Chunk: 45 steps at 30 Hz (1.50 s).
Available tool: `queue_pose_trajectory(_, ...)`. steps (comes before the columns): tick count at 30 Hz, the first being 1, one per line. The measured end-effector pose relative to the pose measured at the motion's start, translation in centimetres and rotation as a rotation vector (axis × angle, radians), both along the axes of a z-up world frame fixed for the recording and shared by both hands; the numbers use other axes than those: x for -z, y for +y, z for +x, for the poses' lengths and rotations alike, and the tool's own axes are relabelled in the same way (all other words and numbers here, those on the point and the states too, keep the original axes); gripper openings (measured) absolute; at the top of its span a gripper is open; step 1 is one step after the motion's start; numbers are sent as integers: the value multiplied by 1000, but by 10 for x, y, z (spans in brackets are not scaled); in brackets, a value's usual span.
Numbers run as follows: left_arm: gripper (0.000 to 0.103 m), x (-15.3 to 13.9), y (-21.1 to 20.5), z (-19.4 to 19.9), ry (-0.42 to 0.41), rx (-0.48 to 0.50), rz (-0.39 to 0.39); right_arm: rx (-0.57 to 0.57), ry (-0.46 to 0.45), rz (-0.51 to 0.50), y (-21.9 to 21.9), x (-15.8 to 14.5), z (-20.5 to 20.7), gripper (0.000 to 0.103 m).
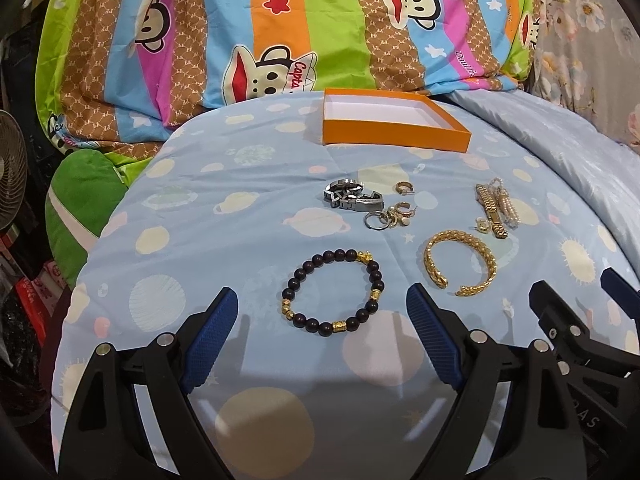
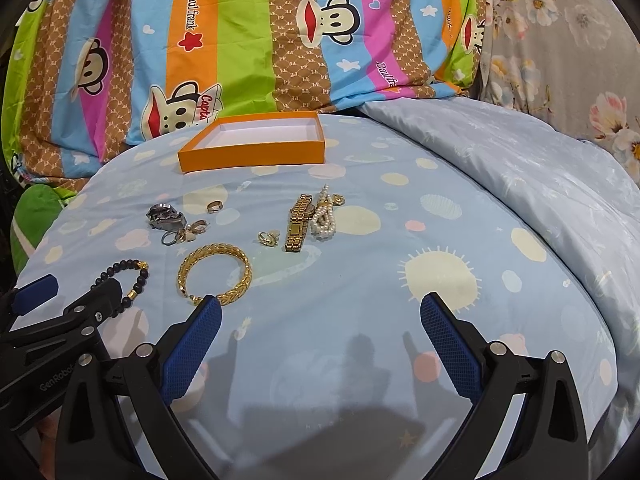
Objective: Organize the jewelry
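Blue bedspread; both claws wide open, empty.

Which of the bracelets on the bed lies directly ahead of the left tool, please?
The dark beaded bracelet, centred ahead of the open left tool; the gold cuff lies off to its right.

Orange box, gold bangle, dark-beaded bracelet, planet-patterned pale-blue sheet.

likely a home bedroom, planet-print duvet, cartoon monkey quilt, floral sheet
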<state>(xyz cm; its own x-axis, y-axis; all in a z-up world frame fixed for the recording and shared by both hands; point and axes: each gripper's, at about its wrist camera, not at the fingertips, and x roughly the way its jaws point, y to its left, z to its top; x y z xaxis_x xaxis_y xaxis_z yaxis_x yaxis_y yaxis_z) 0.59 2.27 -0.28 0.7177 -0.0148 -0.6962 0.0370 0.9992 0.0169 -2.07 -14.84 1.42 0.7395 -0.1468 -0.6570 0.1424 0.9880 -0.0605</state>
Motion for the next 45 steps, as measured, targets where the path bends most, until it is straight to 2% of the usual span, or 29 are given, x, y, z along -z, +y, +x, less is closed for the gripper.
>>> queue_pose_trajectory(13, 85, -2, -1, -3, -21, -19, 30, -5, -3, 11, 0, 1, 0, 98)
queue_pose_trajectory(45, 83, -6, -3, -5, -38, -17, 44, -4, -3, 13, 0, 0, 0, 98)
